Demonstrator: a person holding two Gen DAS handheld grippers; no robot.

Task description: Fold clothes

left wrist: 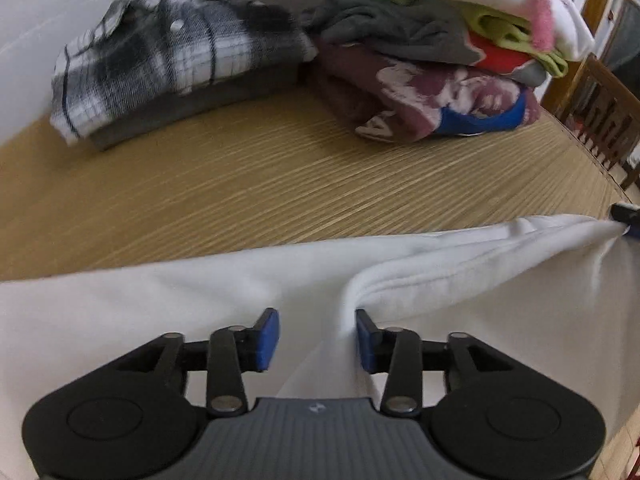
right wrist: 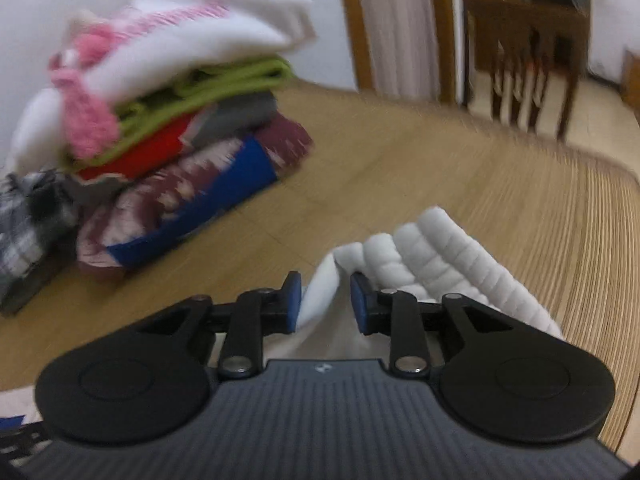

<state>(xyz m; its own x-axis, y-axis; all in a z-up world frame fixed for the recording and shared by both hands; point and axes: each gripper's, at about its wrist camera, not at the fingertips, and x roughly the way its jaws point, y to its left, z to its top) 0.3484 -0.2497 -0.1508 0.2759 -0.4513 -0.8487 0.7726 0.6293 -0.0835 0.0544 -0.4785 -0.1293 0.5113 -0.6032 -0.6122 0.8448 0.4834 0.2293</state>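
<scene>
A white garment (left wrist: 200, 300) lies spread across the near part of the wooden table (left wrist: 280, 168). My left gripper (left wrist: 316, 338) is open just above it. A raised fold of the cloth rests against its right pad (left wrist: 366, 340), and the left pad stands free. The cloth's far corner runs to the right gripper (left wrist: 624, 216) at the frame's right edge. In the right wrist view my right gripper (right wrist: 326, 304) is open, with white cloth loose between its blue pads. The garment's ribbed hem (right wrist: 440, 248) bunches just beyond its right finger.
A tall pile of mixed clothes (left wrist: 440, 60) (right wrist: 180, 120) sits at the back of the table against the white wall. A folded plaid shirt (left wrist: 168, 64) (right wrist: 28, 232) lies left of the pile. A wooden chair (right wrist: 528, 60) stands past the table's far right edge.
</scene>
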